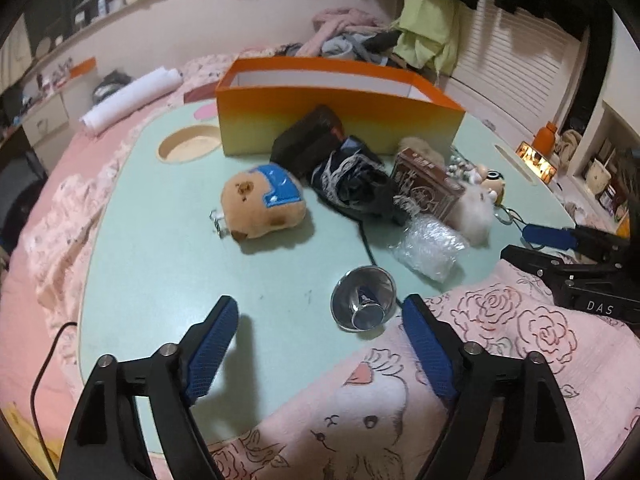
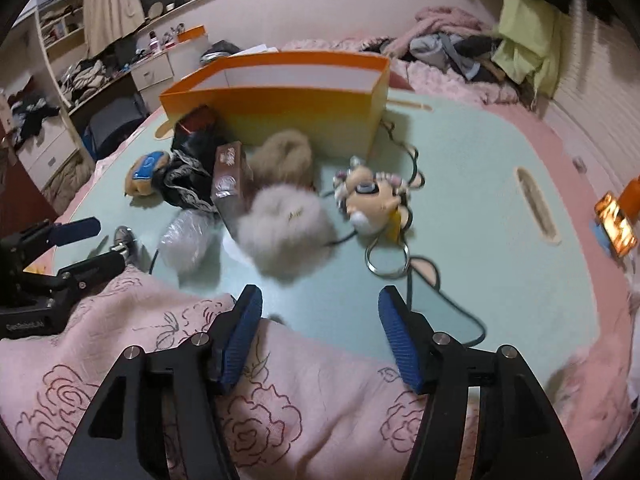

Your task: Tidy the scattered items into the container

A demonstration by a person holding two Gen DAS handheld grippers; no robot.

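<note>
An orange cardboard box (image 1: 340,120) (image 2: 280,120) stands open-topped at the back of a mint-green table (image 1: 160,280). In front of it lie a bear plush (image 1: 264,208), a dark pouch (image 1: 308,140), dark lacy cloth (image 1: 352,184), a brown carton (image 1: 424,188), a pale fluffy ball (image 2: 288,228), a tan fluffy piece (image 2: 284,156), a plush keychain (image 2: 372,196), a clear plastic bag (image 1: 432,248) and a small metal cup (image 1: 364,304). My left gripper (image 1: 320,306) is open over the table's near edge, the cup just inside its right finger. My right gripper (image 2: 320,298) is open and holds nothing, short of the fluffy ball.
A pink rose-patterned blanket (image 2: 160,360) drapes over the table's near edge under both grippers. A dark cable (image 2: 412,160) runs across the table by the keychain. Clothes are piled on the bed (image 1: 352,36) behind the box. A round recess (image 1: 188,144) is sunk into the table's left.
</note>
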